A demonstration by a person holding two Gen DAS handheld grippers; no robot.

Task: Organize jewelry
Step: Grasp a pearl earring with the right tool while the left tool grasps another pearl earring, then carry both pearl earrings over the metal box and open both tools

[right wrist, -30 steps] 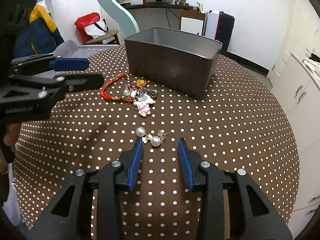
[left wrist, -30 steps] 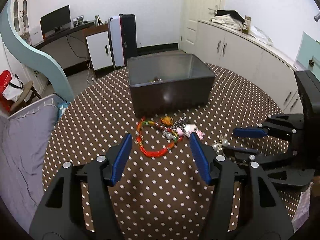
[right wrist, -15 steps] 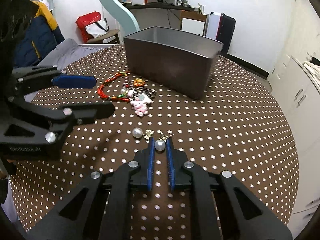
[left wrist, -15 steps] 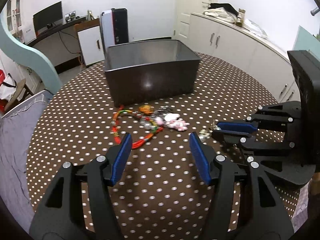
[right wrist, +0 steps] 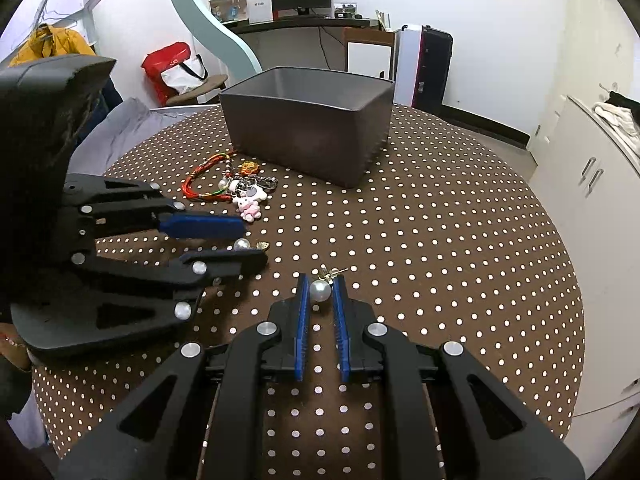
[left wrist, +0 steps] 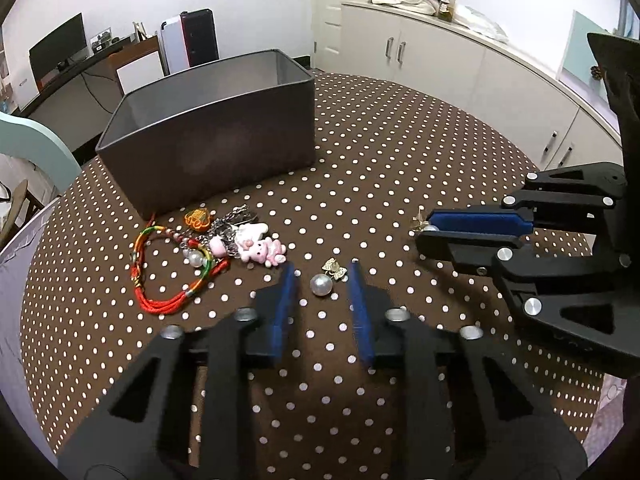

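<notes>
Pinching one pearl earring [right wrist: 320,291] between the right gripper [right wrist: 320,294] pads, jaws nearly together where a second ago they stood apart around it on the cloth; now clear of its twin and seemingly lifted off the table [right wrist: 440,240], so probably ready to carry to the bin [right wrist: 304,128]. Closing the left gripper [left wrist: 320,280] at this moment around the other earring [left wrist: 321,285], jaws far narrower than a second ago but pads not yet touching the pearl; also shifted across from the bracelet pile to this spot, so both earrings look set to go together. Showing each earring as a round white pearl, glossy, with a small gold bow-like fitting [left wrist: 334,269] at its far side, the right one with a thin post sticking out. Lying farther on, untouched: pink charm [left wrist: 260,246], keychain bits, a second loose pearl bead, and the red-and-multicolour cord bracelet [left wrist: 160,276], all bunched just before the bin. Standing beyond, the grey bin, open-topped, contents not visible from here; most of the sorting judged undone.
</notes>
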